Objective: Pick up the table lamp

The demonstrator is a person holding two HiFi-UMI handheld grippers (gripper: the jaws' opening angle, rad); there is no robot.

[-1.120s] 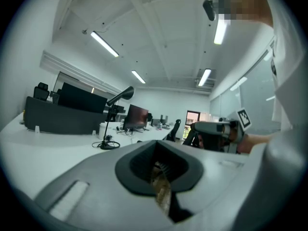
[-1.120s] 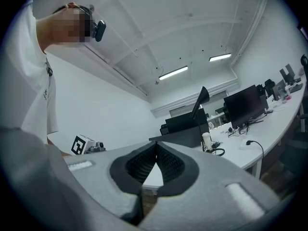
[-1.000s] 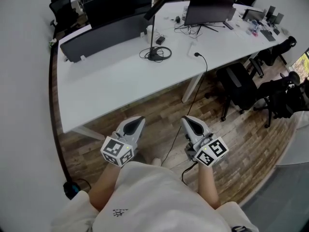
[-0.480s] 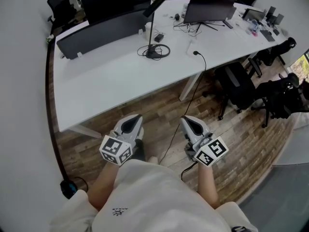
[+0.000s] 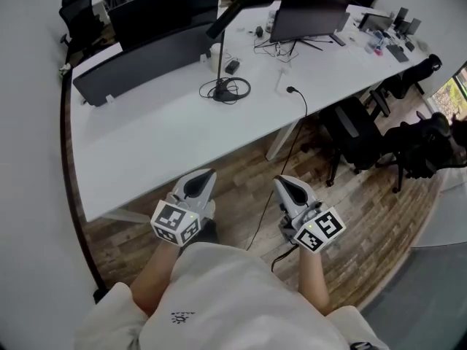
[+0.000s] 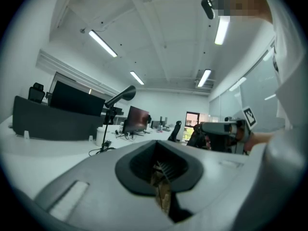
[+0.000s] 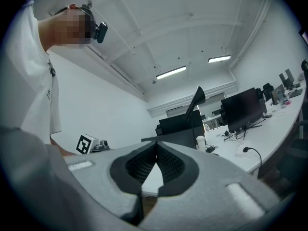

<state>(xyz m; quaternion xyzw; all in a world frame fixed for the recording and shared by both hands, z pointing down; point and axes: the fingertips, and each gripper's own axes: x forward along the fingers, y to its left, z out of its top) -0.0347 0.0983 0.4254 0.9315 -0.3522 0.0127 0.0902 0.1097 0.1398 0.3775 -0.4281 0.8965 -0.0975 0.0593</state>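
Note:
The black table lamp (image 5: 221,87) stands on the white desk (image 5: 153,141), with a cable coiled round its base and its long arm slanting up to the right. The same lamp (image 6: 109,115) shows far ahead in the left gripper view, and the lamp (image 7: 194,105) also rises behind a dark panel in the right gripper view. My left gripper (image 5: 201,181) and right gripper (image 5: 284,185) hover over the wooden floor in front of the desk, well short of the lamp. Both are shut and hold nothing.
A dark divider panel (image 5: 139,64) and monitors (image 5: 310,13) stand at the back of the desk. A white cup (image 5: 215,53) sits beside the lamp. A black cable (image 5: 295,133) hangs off the desk's front edge. Office chairs (image 5: 361,133) crowd the right.
The desk and lamp have drawn nearer in the head view as the person moved toward them. Both grippers stayed shut and side by side.

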